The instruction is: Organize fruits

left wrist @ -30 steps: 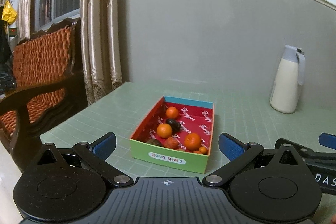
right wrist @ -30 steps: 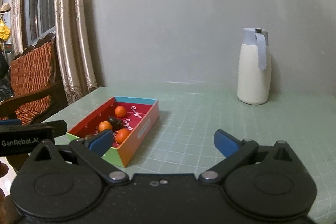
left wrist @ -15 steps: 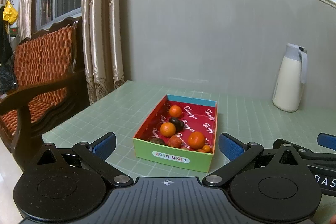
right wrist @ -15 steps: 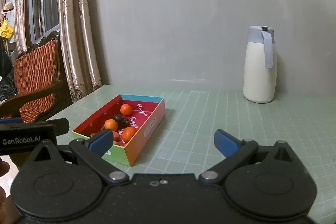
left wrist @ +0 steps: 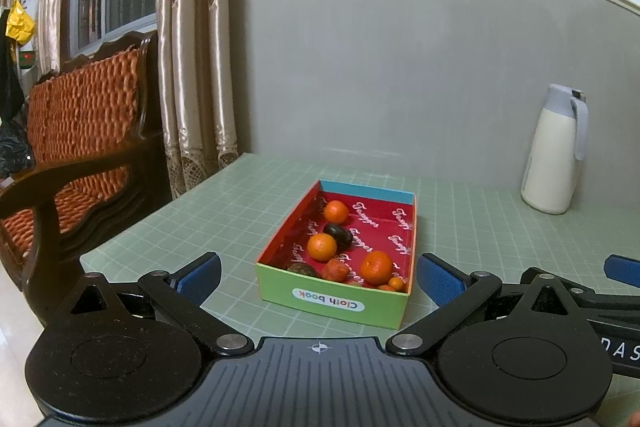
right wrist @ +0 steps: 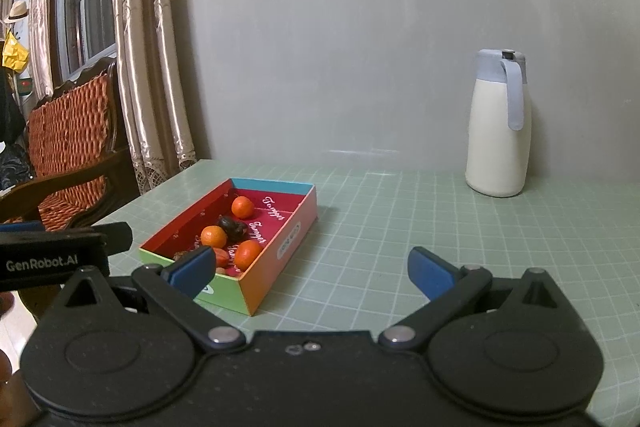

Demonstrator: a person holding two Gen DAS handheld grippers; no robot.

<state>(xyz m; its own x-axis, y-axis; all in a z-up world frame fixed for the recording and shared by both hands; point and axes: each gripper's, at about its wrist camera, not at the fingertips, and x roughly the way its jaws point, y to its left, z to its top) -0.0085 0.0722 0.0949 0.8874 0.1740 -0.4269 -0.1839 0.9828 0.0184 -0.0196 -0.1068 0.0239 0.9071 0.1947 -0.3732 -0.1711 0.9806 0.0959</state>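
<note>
Both grippers hang above the near edge of the green gridded table (left wrist: pixel 500 223), and neither has anything in it: the left gripper (left wrist: pixel 318 277) has its blue fingers (left wrist: pixel 199 277) spread wide and released, and the right gripper (right wrist: pixel 310 269) is spread just as wide, jaws empty. From the left wrist view the open cardboard box (left wrist: pixel 332 301) sits dead ahead at twelve o'clock, framed between the two blue pads, its green front wall reading "Cloth book" upside down. Inside on the red lining, the fruits are gathered toward the near and left part: one orange (left wrist: pixel 336 211) at the far end, a dark fruit (left wrist: pixel 338 235) just in front of it, a second orange (left wrist: pixel 322 247) touching that dark one at its seven o'clock, a third orange (left wrist: pixel 376 267) off to the right, a reddish fruit (left wrist: pixel 335 270) between the two nearer oranges, a dark bumpy fruit (left wrist: pixel 302 270) against the front wall on the left, and a tiny orange one (left wrist: pixel 397 283) in the near right corner. From the right wrist view the same box lies at about ten o'clock, partly hidden behind the left finger, with the left gripper's black body poking in at nine o'clock. A white jug (right wrist: pixel 499 125) with a pale blue lid and handle stands upright at two o'clock, well apart from the box, close to the grey wall (left wrist: pixel 400 67). A wooden chair with an orange woven back (left wrist: pixel 84 107) and pale curtains (left wrist: pixel 192 59) fill the nine to ten o'clock side
</note>
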